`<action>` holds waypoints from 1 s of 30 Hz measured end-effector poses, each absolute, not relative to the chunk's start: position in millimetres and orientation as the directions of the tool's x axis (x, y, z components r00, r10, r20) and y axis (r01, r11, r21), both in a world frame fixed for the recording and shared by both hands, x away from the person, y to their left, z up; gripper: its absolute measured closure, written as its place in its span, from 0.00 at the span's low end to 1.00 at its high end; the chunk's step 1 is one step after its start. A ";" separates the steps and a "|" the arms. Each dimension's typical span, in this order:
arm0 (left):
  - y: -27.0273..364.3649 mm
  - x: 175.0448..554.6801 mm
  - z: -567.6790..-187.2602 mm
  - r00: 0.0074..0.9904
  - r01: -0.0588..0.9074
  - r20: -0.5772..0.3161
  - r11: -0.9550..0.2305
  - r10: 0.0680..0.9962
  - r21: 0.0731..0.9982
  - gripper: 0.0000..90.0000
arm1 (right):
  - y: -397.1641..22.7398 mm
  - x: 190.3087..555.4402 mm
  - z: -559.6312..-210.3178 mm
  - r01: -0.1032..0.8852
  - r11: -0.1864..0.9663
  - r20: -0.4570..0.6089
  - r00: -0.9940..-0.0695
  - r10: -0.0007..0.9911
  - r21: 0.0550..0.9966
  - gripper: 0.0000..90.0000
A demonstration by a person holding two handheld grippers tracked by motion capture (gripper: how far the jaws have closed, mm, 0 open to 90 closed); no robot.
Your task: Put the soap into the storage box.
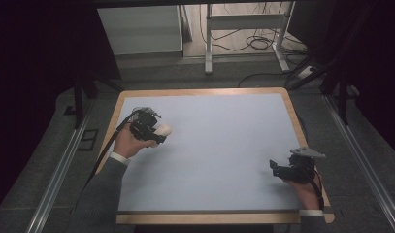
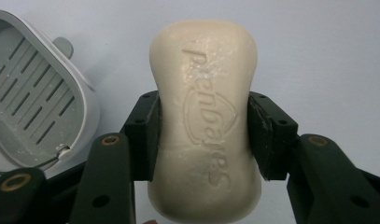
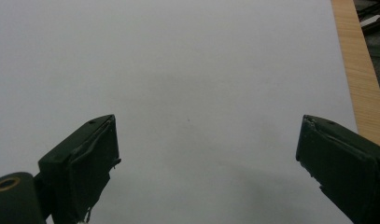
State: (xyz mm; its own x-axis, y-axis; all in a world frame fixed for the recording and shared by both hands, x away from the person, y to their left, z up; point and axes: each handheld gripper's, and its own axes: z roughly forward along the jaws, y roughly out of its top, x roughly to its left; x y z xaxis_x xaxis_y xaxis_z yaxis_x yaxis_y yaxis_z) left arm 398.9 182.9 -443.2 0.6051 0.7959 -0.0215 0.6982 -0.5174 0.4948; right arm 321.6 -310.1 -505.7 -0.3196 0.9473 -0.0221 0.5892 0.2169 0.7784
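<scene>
1. Holding a cream bar of soap (image 2: 205, 121) by its narrow waist, your left gripper (image 1: 145, 127) has both pads clamped on the bar's sides, above the left part of the pale blue table (image 1: 219, 150).
2. Soap is slick, so too hard a squeeze could shoot it out forward.
3. A grey slotted soap dish (image 2: 31, 100) sits just beside the bar; a tilted approach could knock its rim and push it away.
4. Your right gripper (image 1: 286, 171) rests with jaws wide apart and nothing between them, well away, too far to steady the dish.
</scene>
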 end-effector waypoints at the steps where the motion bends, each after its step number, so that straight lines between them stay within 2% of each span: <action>1: 183.0 399.6 -443.2 0.602 0.700 -0.024 -0.513 0.798 0.496 0.55 | -310.1 321.7 -505.8 0.590 0.217 -0.022 -0.319 0.947 0.778 0.06; 30: 197.7 428.3 -431.1 0.555 0.734 -0.015 -0.482 0.832 0.478 0.55 | -312.2 321.7 -505.7 0.593 0.212 -0.017 -0.317 0.948 0.777 0.06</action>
